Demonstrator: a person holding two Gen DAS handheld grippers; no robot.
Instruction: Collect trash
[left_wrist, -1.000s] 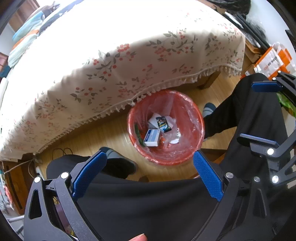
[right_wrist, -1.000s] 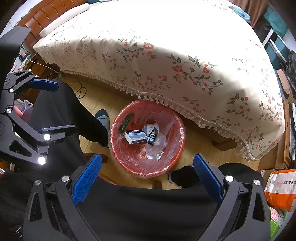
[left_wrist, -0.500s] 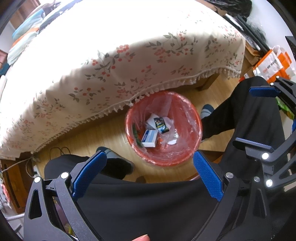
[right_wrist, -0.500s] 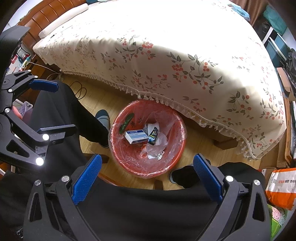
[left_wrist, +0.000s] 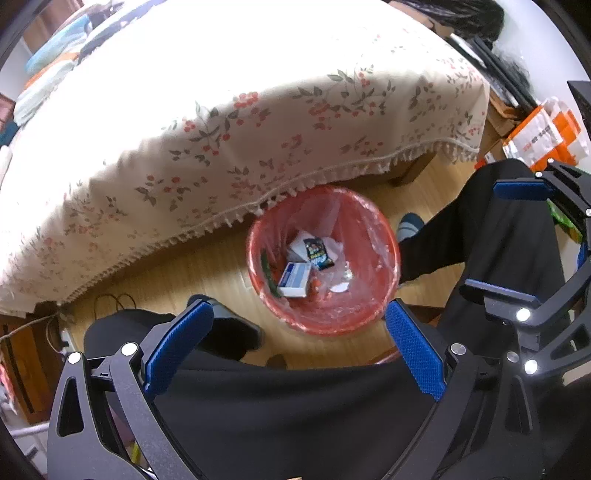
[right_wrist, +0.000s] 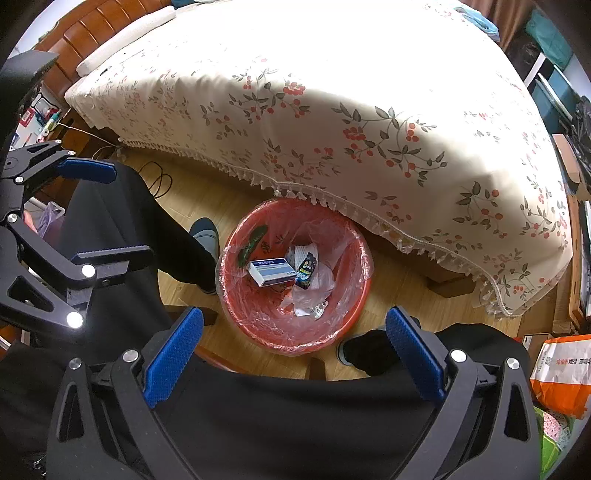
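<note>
1. Left gripper (left_wrist: 299, 325): its jaws stand wide apart and hold nothing. Compared with a second ago it sits slightly further back from the red bin (left_wrist: 388, 236), which appears a little lower and smaller in the left wrist view; the change is small.
2. Bin contents, read left to right in the right wrist view: a green wrapper (right_wrist: 253, 238) against the liner at the left wall, a blue-and-white box (right_wrist: 272, 271) near the middle, a dark snack packet (right_wrist: 306, 268) touching the box's right end, and crumpled clear plastic (right_wrist: 314, 291) to the right and nearer the camera. None of these has shifted over the last second.
3. Orientation: the box lies flat, and its long axis runs roughly left to right in the right wrist view, with the right end tipped slightly toward the camera. The snack packet's long axis runs nearly across that of the box.
4. Right gripper (right_wrist: 295, 328): its jaws are likewise spread and empty, held above the person's lap.
5. Judgement: with both grippers empty and the trash resting in the bin beside the cloth-draped surface (right_wrist: 332, 110), the deposit step appears done; the cloth's top shows no further trash in either view.
</note>
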